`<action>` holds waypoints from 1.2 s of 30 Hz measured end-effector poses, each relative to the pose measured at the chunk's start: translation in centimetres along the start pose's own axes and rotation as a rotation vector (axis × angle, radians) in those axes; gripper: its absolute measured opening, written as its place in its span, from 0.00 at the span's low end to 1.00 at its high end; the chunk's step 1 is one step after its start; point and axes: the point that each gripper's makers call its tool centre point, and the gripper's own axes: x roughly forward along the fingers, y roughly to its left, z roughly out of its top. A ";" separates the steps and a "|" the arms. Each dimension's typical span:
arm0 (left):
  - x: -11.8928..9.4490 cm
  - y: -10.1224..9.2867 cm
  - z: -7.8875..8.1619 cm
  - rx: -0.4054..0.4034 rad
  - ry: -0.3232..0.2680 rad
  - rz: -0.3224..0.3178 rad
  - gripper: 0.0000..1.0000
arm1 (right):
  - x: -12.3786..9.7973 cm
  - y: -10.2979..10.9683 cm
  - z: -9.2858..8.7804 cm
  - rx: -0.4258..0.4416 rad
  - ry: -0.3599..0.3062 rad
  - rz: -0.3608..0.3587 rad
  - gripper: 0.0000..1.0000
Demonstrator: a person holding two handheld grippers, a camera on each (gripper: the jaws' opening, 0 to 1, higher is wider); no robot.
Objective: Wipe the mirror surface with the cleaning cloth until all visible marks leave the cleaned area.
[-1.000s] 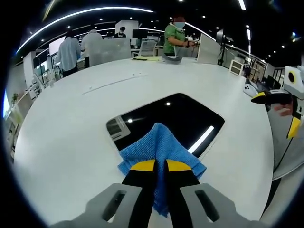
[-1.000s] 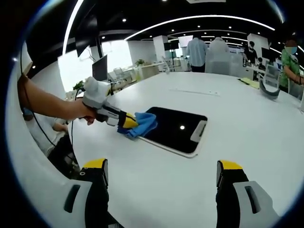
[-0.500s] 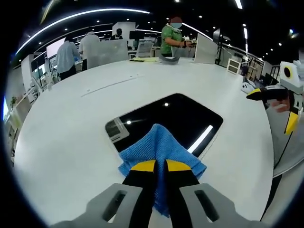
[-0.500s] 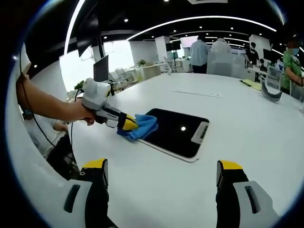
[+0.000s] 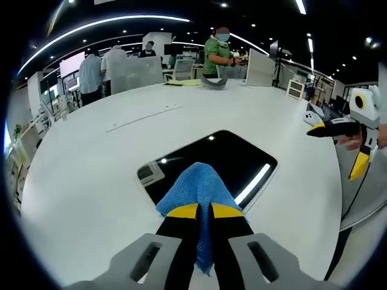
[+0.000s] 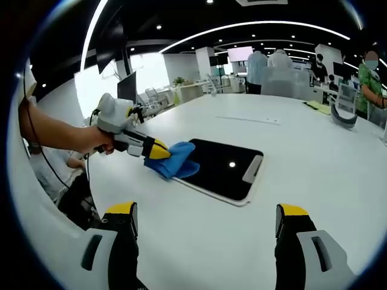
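Observation:
A dark rectangular mirror (image 5: pixel 227 160) (image 6: pixel 224 169) lies flat on the white table, reflecting ceiling lights. My left gripper (image 5: pixel 204 211) (image 6: pixel 158 151) is shut on a blue cleaning cloth (image 5: pixel 196 188) (image 6: pixel 174 162), held just above the mirror's near corner with the cloth hanging down. My right gripper (image 6: pixel 205 217) stands open and empty over the table, well short of the mirror. From the right edge of the left gripper view the right gripper (image 5: pixel 347 136) comes in, held by a hand.
The big white round table (image 5: pixel 84 175) (image 6: pixel 314 163) has bare room all around the mirror. At its far edge lie yellow papers (image 5: pixel 181 83) and a grey curved object (image 5: pixel 213 83). Several people (image 5: pixel 219 51) stand beyond it. A person's arm (image 6: pixel 54 136) holds the left gripper.
The left gripper has lifted and drawn back a little; the cloth, spread on the mirror's corner before, now hangs bunched from the jaws. The right gripper has held still.

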 end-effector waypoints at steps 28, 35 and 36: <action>-7.5 1.8 -2.7 0.000 0.030 0.045 0.04 | 0.7 0.0 -0.9 0.015 -0.019 0.020 0.96; -7.7 2.2 -5.4 0.032 0.103 0.045 0.04 | 0.5 0.0 -1.0 0.011 -0.011 0.024 0.96; -7.7 2.2 -5.7 0.029 0.111 0.046 0.04 | 0.5 0.0 -1.0 0.008 -0.007 0.025 0.96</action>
